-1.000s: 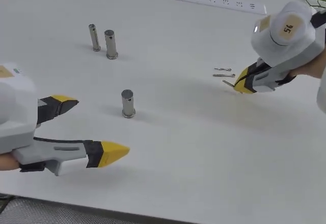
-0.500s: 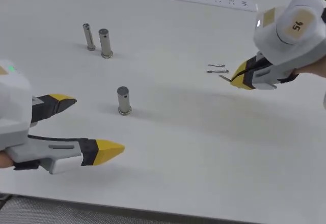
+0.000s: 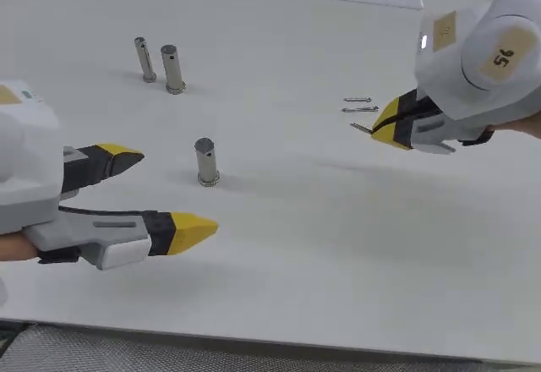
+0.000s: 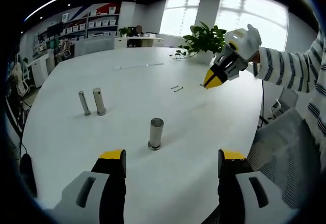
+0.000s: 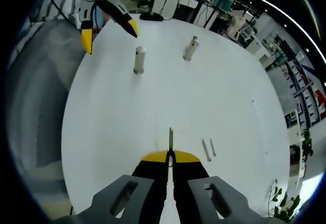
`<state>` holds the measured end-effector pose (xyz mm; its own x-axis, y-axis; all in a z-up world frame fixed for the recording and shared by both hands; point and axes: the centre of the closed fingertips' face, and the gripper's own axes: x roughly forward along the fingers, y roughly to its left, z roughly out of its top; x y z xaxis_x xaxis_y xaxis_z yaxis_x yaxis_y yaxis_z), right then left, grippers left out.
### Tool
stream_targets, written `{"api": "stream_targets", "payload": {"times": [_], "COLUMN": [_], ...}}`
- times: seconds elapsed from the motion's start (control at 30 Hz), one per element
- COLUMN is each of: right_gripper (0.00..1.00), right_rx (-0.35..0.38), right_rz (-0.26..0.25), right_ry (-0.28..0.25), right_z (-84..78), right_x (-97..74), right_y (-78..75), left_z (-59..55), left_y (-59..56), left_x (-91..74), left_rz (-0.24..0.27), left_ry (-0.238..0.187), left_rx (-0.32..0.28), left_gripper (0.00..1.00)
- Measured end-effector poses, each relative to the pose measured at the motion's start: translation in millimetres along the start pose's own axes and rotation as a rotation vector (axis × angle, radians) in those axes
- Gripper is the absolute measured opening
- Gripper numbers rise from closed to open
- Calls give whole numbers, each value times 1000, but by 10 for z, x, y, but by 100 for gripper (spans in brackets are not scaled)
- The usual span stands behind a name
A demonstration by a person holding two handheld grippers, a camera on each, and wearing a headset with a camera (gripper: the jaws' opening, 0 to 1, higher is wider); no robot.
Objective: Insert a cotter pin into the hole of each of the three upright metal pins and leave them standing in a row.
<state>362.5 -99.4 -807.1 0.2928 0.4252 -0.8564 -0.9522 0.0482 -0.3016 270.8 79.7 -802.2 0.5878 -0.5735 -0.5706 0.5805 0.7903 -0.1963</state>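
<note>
The left white gripper (image 3: 165, 192) with yellow-tipped black jaws hangs over the white table (image 3: 321, 245), jaws spread wide. A short upright grey steel pin (image 3: 205, 161) stands just ahead of them. Farther ahead, a second thick steel pin (image 3: 172, 69) and a thinner steel pin (image 3: 144, 59) stand side by side. The right gripper (image 3: 378, 130) pinches a thin metal cotter pin (image 3: 363, 127), and two loose cotter pins (image 3: 359, 110) lie just beyond its tips.
</note>
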Motion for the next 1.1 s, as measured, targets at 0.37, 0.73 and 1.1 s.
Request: {"api": "stream_targets", "payload": {"times": [0.37, 0.73, 1.1], "right_gripper": [2, 2, 2], "right_rx": [-77, -94, -120], "right_rz": [-97, -180, -217], "right_ry": [7, -22, -71], "right_z": [82, 257, 530], "right_x": [-32, -131, -221], "right_y": [107, 218, 334], "left_z": [269, 376, 449], "left_y": [-130, -304, -412], "left_x": [107, 222, 318], "left_rz": [-64, -137, -186], "left_ry": [-62, -68, -59], "left_rx": [-27, -51, -107], "left_gripper": [64, 53, 42]}}
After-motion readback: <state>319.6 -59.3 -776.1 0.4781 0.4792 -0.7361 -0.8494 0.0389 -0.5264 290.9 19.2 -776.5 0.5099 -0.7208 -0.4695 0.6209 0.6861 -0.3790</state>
